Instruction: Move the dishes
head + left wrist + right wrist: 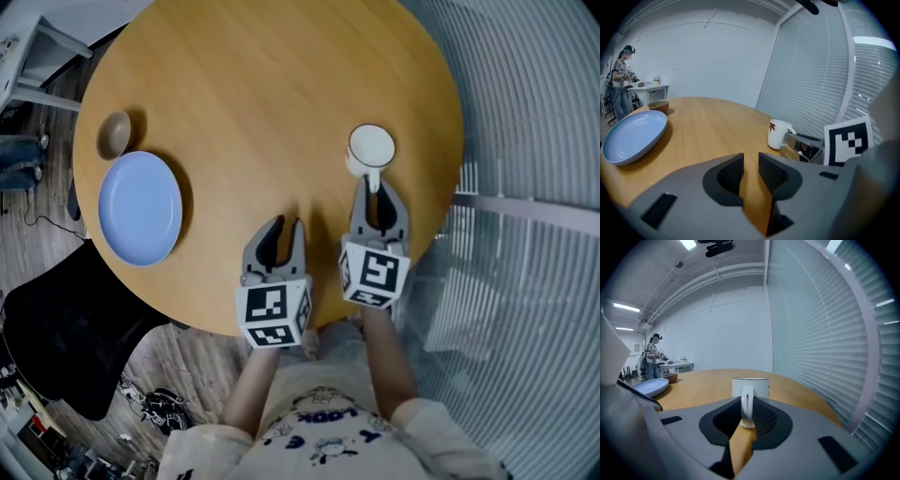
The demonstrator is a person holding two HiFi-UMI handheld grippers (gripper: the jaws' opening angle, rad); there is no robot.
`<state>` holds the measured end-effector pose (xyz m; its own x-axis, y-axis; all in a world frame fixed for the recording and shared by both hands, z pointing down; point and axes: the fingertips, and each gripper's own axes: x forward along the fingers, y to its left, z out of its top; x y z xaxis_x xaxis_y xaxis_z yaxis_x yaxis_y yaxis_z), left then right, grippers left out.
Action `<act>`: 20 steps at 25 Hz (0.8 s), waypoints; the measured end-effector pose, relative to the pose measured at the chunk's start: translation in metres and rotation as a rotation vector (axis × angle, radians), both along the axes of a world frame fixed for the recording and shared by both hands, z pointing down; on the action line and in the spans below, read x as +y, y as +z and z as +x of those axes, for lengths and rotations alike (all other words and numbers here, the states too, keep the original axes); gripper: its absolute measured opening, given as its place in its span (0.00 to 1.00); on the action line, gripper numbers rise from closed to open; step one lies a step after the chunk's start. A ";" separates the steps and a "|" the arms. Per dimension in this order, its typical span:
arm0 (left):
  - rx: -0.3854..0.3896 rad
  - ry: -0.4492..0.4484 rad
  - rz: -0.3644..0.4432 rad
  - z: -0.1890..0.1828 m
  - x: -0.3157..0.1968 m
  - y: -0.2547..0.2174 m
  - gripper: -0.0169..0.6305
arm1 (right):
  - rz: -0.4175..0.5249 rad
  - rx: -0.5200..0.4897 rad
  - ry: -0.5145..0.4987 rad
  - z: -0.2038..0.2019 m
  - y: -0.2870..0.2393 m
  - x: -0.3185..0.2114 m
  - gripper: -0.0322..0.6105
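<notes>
While the left hand-held gripper [287,225] hangs released — empty — the right hand-held gripper [374,187] grasps the mug handle [747,404].

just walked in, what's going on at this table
A person holds a gripper in each hand over a round wooden table. The right gripper has its fingers closed on the handle of the white mug, which stands on the table. The left gripper is empty, fingers slightly apart. The blue plate and brown bowl sit untouched on the left.
</notes>
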<state>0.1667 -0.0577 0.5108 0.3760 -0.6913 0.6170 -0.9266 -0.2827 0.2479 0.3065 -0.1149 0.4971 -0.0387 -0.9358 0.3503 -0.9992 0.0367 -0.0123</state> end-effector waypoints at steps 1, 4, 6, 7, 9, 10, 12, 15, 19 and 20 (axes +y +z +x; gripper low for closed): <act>0.001 -0.007 0.002 -0.002 0.000 0.000 0.18 | 0.011 0.005 -0.008 0.000 -0.003 -0.003 0.13; -0.002 -0.027 0.011 -0.011 -0.002 -0.005 0.17 | 0.015 -0.006 -0.025 -0.003 -0.008 -0.007 0.13; -0.001 -0.043 0.021 -0.016 -0.004 -0.012 0.18 | 0.016 -0.014 -0.044 -0.008 -0.015 -0.007 0.13; 0.002 -0.052 0.027 -0.018 -0.005 -0.018 0.17 | 0.024 -0.013 -0.064 -0.013 -0.023 -0.009 0.13; 0.009 -0.076 0.038 -0.024 -0.010 -0.029 0.18 | 0.041 -0.013 -0.113 -0.026 -0.038 -0.012 0.13; 0.013 -0.089 0.044 -0.027 -0.012 -0.031 0.17 | 0.047 -0.019 -0.137 -0.035 -0.042 -0.013 0.13; 0.014 -0.120 0.058 -0.036 -0.014 -0.029 0.18 | 0.057 -0.037 -0.189 -0.054 -0.041 -0.016 0.13; 0.002 -0.181 0.081 -0.056 -0.015 -0.030 0.18 | 0.072 -0.063 -0.276 -0.088 -0.041 -0.017 0.13; 0.000 -0.290 0.103 -0.110 0.003 -0.072 0.17 | 0.071 -0.083 -0.402 -0.155 -0.085 0.001 0.13; 0.001 -0.320 0.106 -0.126 0.009 -0.080 0.18 | 0.062 -0.094 -0.434 -0.175 -0.094 0.006 0.13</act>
<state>0.0406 -0.0490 0.4308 0.1301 -0.8345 0.5354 -0.9723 -0.0017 0.2337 0.1320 -0.1088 0.4034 -0.4616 -0.8450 0.2701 -0.8857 0.4561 -0.0868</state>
